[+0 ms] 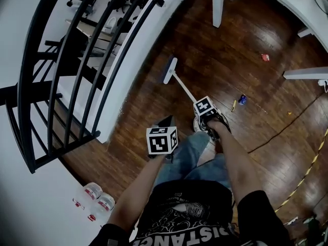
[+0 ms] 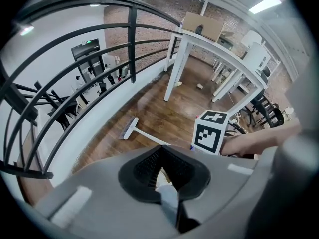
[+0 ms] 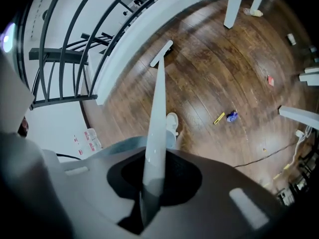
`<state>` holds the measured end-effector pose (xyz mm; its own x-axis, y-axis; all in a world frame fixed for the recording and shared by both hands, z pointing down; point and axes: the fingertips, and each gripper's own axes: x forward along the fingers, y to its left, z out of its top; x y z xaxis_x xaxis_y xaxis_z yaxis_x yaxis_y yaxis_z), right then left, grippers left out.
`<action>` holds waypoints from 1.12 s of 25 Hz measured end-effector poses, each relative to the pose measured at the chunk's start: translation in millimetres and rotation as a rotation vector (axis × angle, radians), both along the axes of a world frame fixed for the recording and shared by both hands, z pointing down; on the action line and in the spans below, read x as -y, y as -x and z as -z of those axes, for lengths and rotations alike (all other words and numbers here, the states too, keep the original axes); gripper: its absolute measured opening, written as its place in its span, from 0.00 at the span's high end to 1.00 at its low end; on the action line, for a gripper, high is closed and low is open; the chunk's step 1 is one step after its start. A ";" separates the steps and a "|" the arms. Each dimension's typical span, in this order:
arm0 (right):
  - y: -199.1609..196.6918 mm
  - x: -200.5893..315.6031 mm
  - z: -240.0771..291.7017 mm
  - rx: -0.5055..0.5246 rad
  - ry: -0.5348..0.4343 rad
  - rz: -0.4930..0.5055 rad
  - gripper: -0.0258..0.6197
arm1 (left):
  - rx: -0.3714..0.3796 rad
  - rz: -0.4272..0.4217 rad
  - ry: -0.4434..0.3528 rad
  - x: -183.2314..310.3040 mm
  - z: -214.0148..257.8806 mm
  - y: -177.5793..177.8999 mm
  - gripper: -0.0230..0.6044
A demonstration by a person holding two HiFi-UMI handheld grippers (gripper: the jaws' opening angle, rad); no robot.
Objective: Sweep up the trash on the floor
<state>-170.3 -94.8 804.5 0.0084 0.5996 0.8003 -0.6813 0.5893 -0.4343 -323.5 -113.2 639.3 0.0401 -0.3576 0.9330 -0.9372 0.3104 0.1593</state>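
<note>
Dark plank flooring fills the head view, with a black railing curving along the left and white table legs at the top. A white-handled broom slants across the boards, its head down near the pale wall base. The right gripper is clamped on the handle's upper end. The left gripper hangs just beside it, nearer the person's body, with something dark jutting from its front. To the right of the broom lie a blue crumple, a yellow stick and, farther off, a red scrap, all well apart from the broom head.

From the left gripper view, the jaws are pinched together on a narrow pale piece; what it belongs to is unclear.

From the right gripper view, the jaws are closed round the broom handle, which runs away to the head by the wall. A white shoe stands beside the handle.
</note>
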 end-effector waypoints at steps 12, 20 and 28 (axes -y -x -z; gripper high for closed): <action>-161.5 -43.0 16.1 -0.062 -0.002 -0.104 0.92 | -0.003 -0.075 -0.024 -29.4 10.6 -121.1 0.95; -283.6 -80.7 21.9 -0.161 0.021 -0.179 0.93 | -0.008 -0.142 -0.049 -34.6 25.4 -204.6 0.95; -390.0 -115.6 32.3 -0.200 0.041 -0.260 0.93 | -0.015 -0.203 -0.053 -50.2 26.9 -278.3 0.96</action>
